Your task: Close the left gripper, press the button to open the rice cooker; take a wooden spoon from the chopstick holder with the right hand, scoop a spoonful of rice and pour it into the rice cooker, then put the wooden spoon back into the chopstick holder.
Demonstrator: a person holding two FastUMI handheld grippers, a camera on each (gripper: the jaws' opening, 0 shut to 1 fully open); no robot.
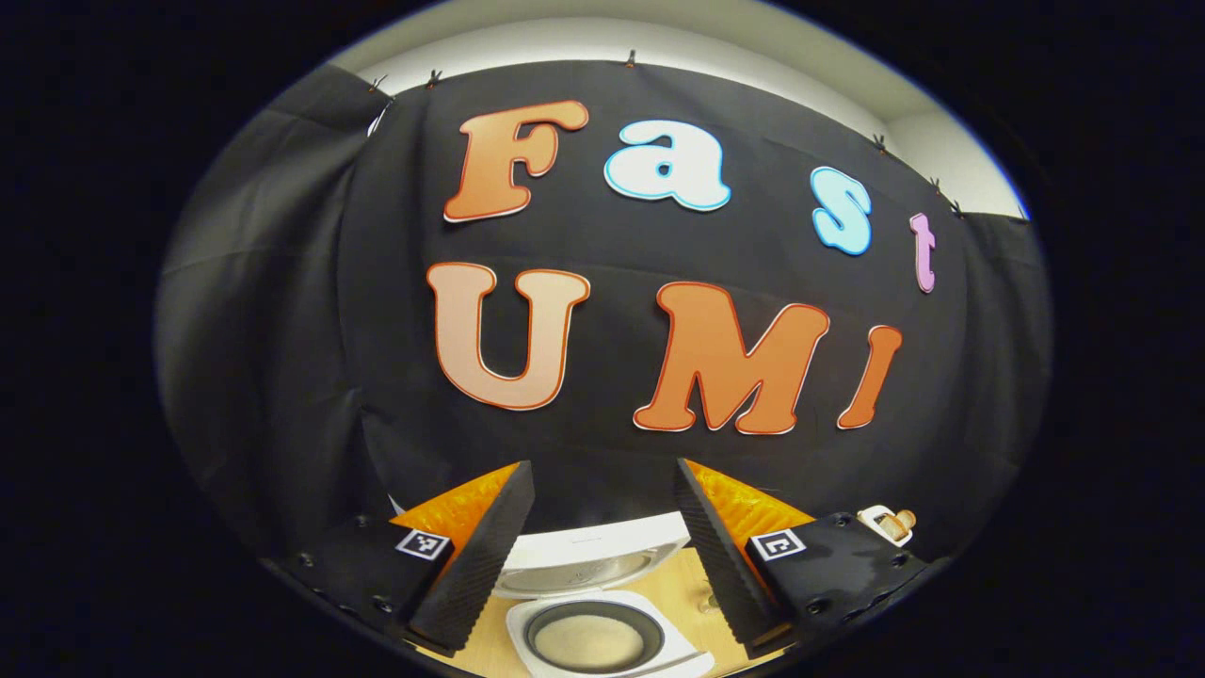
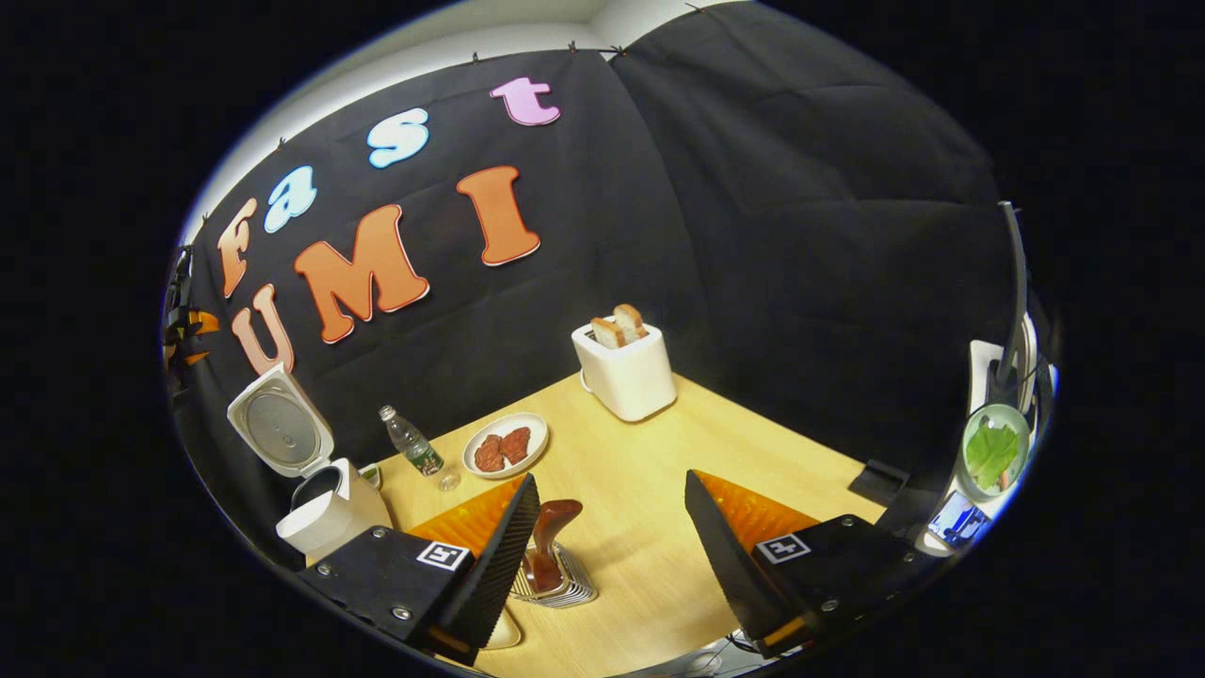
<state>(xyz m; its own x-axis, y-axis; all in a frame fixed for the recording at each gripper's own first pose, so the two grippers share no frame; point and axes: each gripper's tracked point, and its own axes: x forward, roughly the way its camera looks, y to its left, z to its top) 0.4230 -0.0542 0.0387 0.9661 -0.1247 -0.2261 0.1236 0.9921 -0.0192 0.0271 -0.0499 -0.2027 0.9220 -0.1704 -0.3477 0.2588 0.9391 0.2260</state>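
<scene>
In the left gripper view, my left gripper (image 1: 602, 471) is open and hangs above the white rice cooker (image 1: 602, 650). The cooker's lid (image 1: 588, 563) stands up, and pale rice shows in the dark inner pot (image 1: 590, 642). In the right gripper view, my right gripper (image 2: 612, 480) is open with nothing between its fingers. The brown wooden spoon (image 2: 548, 541) stands in the ribbed chopstick holder (image 2: 570, 589), just right of my left finger (image 2: 504, 556). The rice cooker (image 2: 325, 513) sits at the table's left end with its lid (image 2: 281, 426) raised.
On the wooden table (image 2: 650, 556) stand a water bottle (image 2: 411, 443), a plate of meat slices (image 2: 506, 444) and a white toaster (image 2: 623, 369) with bread in it. A bowl of greens (image 2: 993, 452) sits at the far right. A pale dish edge (image 2: 504, 633) peeks out under my left finger.
</scene>
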